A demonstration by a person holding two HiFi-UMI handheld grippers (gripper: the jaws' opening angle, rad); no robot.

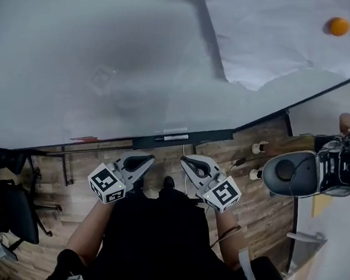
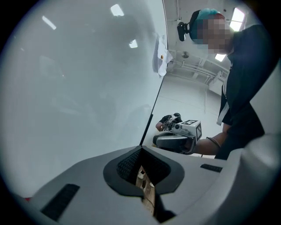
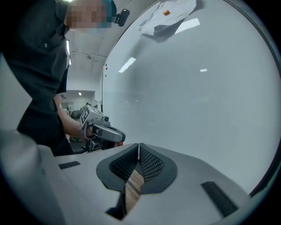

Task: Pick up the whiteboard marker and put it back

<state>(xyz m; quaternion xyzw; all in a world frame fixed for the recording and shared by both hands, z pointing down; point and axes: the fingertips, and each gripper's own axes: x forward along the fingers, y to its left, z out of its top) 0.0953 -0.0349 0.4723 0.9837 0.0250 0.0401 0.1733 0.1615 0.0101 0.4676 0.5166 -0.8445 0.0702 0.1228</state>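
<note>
Filling the head view from 9 through 12 o'clock, the whiteboard is blank and grey-white, with soft reflections on its surface. A crumpled sheet of white paper is fixed to the board at 1 o'clock. The person's dark-clothed torso occupies 6 o'clock, standing on a wooden plank floor. A black office chair stands at 8 o'clock.

The left gripper and the right gripper are held side by side just above the torso, near each other but not touching, their tips pointing toward 12 o'clock. In the left gripper view the jaws are clenched, their tips meeting with nothing between them. The right gripper view shows the same: jaws pressed together, empty.

A dark marker tray runs along the board's lower edge, at 12 o'clock from the grippers and apart from them. The whiteboard marker lies lengthwise on this tray, clear of both grippers. A small red object sits on the board's edge at 10 o'clock from the left gripper; its kind cannot be made out. A small orange magnet sits on the paper at 2 o'clock.
</note>
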